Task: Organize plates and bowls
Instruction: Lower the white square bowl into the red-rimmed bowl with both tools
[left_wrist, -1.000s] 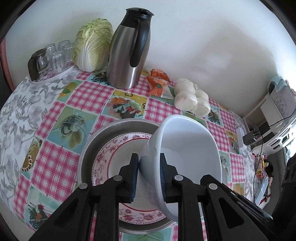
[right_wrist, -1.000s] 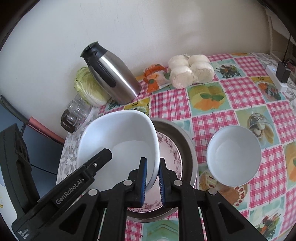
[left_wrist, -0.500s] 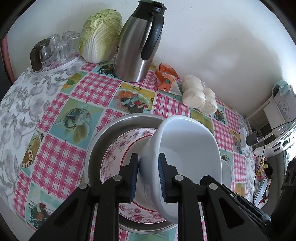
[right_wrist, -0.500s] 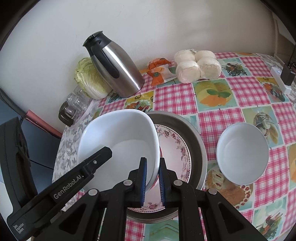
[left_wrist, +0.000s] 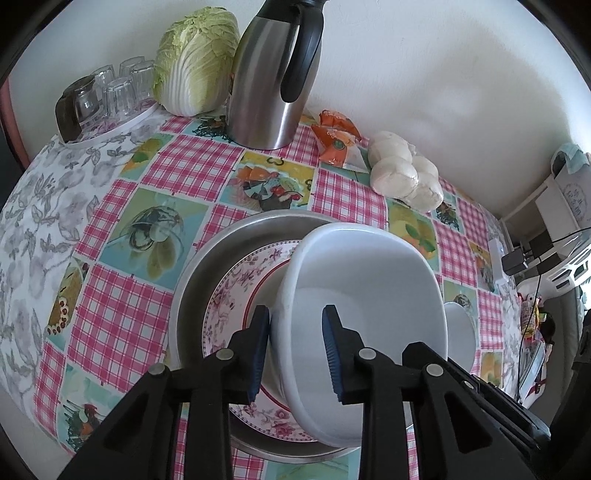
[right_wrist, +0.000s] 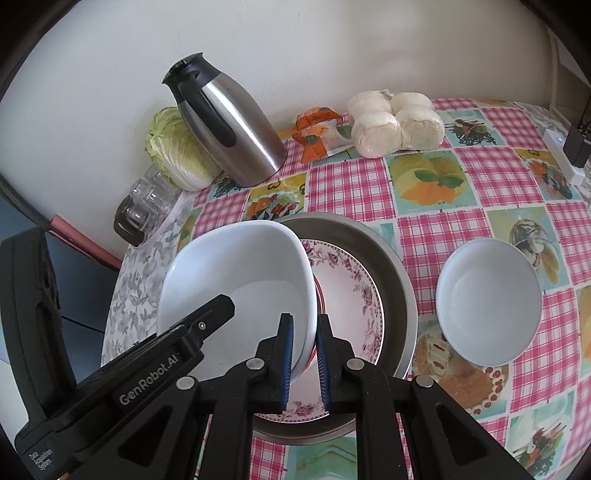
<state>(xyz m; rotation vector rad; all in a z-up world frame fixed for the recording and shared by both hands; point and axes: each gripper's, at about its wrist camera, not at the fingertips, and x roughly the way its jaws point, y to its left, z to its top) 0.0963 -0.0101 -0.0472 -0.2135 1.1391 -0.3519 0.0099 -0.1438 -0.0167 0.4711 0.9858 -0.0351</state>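
Left wrist: left claw (left_wrist: 295, 347) opening around the bowl (left_wrist: 369, 288) rim; right claw (right_wrist: 303, 354) pinches the bowl over the plate (right_wrist: 354, 295).

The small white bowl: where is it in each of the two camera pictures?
Left wrist view: small white bowl at right, only an edge peeking from behind the big white bowl.
Right wrist view: fully seen at right, on the tablecloth beside the metal pan.
Shared landmark: steel jug.
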